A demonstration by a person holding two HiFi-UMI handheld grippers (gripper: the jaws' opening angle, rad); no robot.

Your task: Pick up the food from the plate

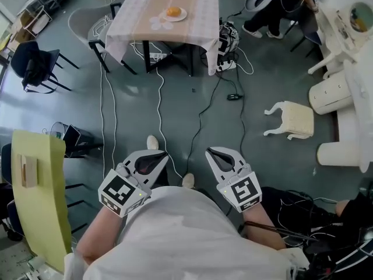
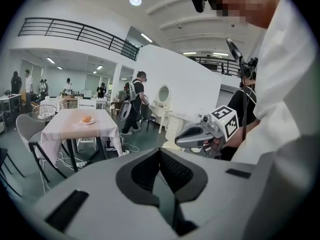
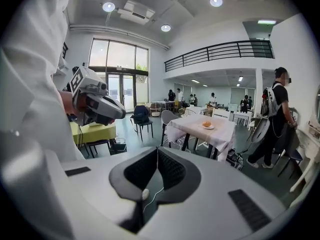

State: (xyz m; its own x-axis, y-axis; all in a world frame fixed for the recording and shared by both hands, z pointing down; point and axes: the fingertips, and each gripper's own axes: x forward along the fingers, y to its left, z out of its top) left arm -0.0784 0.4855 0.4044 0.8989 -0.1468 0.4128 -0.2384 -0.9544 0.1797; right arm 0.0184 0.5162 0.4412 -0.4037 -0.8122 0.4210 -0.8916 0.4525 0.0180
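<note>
Close to the person's body, the left gripper (image 1: 150,161) and right gripper (image 1: 220,159) hang over a grey-green floor (image 1: 262,80), each with its fingers pressed together on nothing. Black and white cables (image 1: 201,114) trail across the floor ahead, and a cream stool (image 1: 294,120) lies tipped over to the right. Far off, the cloth-covered counter (image 1: 195,16) carries a white plate (image 1: 182,16) with the orange food (image 1: 172,11) on it.

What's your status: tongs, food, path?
Left tongs and right tongs both shut, empty. Food on plate on far table, untouched. Cables across the floor between.
</note>
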